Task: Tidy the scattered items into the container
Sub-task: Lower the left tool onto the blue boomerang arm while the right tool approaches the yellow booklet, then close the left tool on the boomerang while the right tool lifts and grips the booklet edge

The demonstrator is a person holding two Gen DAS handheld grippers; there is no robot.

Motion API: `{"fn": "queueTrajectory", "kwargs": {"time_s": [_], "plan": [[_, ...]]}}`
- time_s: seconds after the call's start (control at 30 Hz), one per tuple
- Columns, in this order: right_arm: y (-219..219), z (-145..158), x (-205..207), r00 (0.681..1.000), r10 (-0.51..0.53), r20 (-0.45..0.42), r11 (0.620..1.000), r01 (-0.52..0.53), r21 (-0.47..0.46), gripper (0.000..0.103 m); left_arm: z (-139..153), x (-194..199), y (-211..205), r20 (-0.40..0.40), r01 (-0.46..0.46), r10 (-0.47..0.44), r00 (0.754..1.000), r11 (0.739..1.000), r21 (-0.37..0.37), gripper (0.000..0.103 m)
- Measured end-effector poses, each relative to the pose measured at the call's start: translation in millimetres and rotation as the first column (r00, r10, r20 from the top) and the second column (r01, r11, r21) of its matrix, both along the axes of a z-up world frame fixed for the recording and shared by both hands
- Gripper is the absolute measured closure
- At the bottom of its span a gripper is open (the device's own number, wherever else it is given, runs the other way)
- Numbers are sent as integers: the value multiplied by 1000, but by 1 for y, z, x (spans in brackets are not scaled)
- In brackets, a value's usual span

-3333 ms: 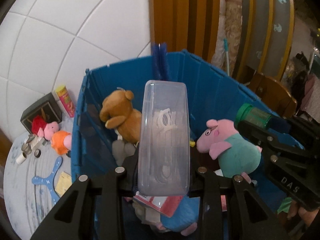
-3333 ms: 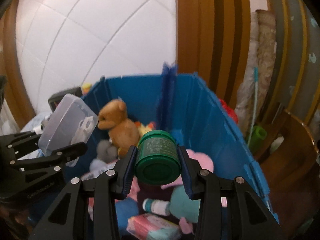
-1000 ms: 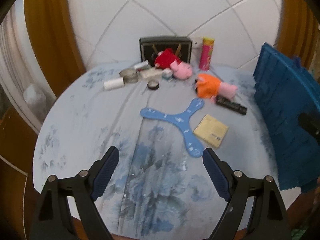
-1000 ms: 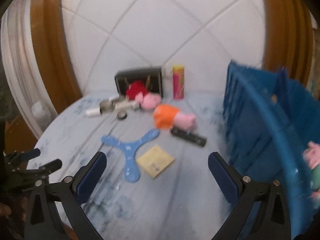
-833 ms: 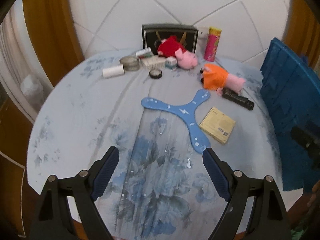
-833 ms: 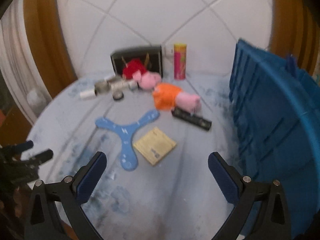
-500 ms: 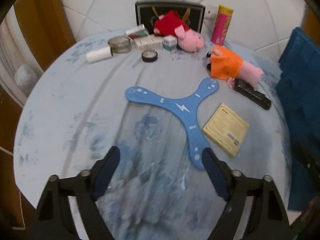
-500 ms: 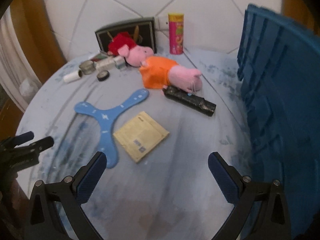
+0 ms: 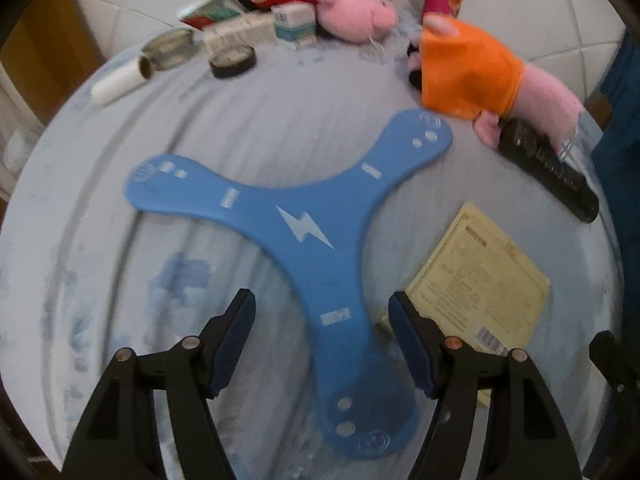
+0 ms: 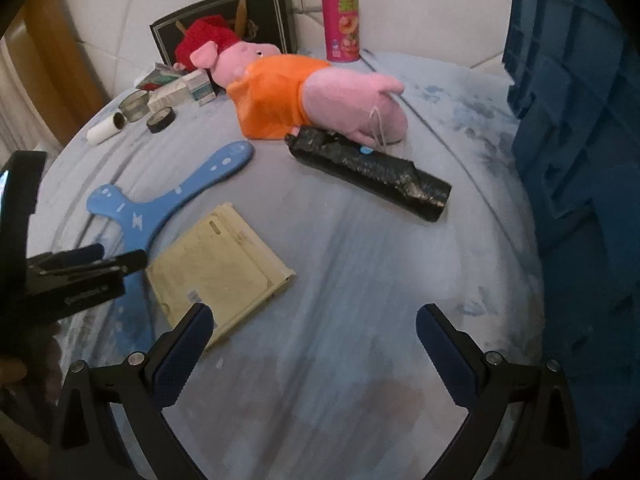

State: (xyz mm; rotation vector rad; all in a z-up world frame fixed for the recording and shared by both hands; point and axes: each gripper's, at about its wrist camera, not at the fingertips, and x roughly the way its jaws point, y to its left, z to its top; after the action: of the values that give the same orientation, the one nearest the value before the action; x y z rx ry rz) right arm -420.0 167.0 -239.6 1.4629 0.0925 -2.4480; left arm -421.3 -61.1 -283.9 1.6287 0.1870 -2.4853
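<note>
1. The left gripper (image 9: 322, 340) has its fingers spread wide astride one arm of the blue boomerang (image 9: 304, 232) on the table (image 9: 80, 240).
2. The right gripper (image 10: 314, 344) gapes empty beside the yellow booklet (image 10: 218, 262).

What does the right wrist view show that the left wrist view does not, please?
Only the right wrist view shows the blue bin's ribbed wall and the whole pink can. Only the left wrist view shows the boomerang's near arm lying between the open left tongs. Both show the yellow booklet, the black remote and the orange-shirted pig toy.
</note>
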Motion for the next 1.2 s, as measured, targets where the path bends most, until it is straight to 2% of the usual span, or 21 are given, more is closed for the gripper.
{"fn": "queueTrajectory", "kwargs": {"time_s": [0.13, 0.17, 0.23, 0.33, 0.37, 0.4, 0.43, 0.5, 0.57, 0.6, 0.63, 0.67, 0.87, 1.0, 1.07, 1.13, 1.2], "plan": [[-4, -12, -5, 1000, -1, 25, 1000, 1, 11, 0, -2, 1, -5, -13, 20, -20, 1000, 999, 40, 33], [-5, -12, -5, 1000, 0, 28, 1000, 0, 10, 0, -1, 3, -7, -16, 23, -23, 1000, 998, 51, 36], [-8, -13, -5, 999, 2, 35, 1000, -3, 8, 0, -2, 8, -12, -6, 26, -26, 1000, 997, 77, 67], [-14, -12, -5, 999, 13, 32, 1000, -13, 10, 0, -4, 14, -20, -5, 28, -28, 1000, 994, 105, 67], [-17, -12, -5, 999, 22, 31, 1000, -22, 8, 0, -4, 13, -19, -1, 28, -28, 1000, 995, 99, 66], [-20, -13, -5, 999, 24, 30, 1000, -24, 11, 0, -4, 12, -19, 3, 28, -28, 1000, 995, 92, 57], [-21, -14, -5, 999, 24, 34, 1000, -25, 16, 0, -5, 10, -17, 10, 27, -28, 1000, 997, 74, 41], [-23, -17, -4, 999, 23, 40, 1000, -23, 14, 0, -9, 6, -12, 26, 27, -28, 999, 999, 38, 24], [-23, -20, -4, 999, 27, 46, 1000, -28, 13, 0, -8, 10, -13, 7, 28, -28, 1000, 999, 24, 24], [-24, -21, -4, 998, 32, 48, 999, -33, 15, 0, -8, 12, -13, -4, 28, -28, 1000, 999, 17, 36], [-25, -22, -5, 998, 38, 50, 999, -39, 19, 0, -7, 14, -13, -14, 28, -28, 1000, 1000, 10, 60], [-27, -24, -5, 998, 43, 54, 999, -44, 16, 0, -5, 16, -16, -8, 26, -26, 1000, 1000, 16, 69], [-46, -30, -11, 994, 101, 47, 995, -101, 11, 0, 4, 35, -39, 0, 7, -7, 1000, 1000, 31, 71], [-38, -33, -23, 998, 53, 35, 999, -54, 8, 0, 13, 46, -43, -31, -9, 10, 999, 999, 36, 71], [-28, -32, -29, 1000, 6, 20, 999, -7, 36, 6, 14, 47, -42, -35, -19, 20, 999, 999, 36, 71], [-25, -35, -32, 1000, 7, 18, 998, -8, 65, 21, 12, 44, -39, -32, -15, 17, 999, 999, 49, 71], [-21, -37, -35, 1000, 9, 16, 996, -10, 94, 26, 12, 43, -32, -33, -9, 11, 999, 999, 53, 71]]}}
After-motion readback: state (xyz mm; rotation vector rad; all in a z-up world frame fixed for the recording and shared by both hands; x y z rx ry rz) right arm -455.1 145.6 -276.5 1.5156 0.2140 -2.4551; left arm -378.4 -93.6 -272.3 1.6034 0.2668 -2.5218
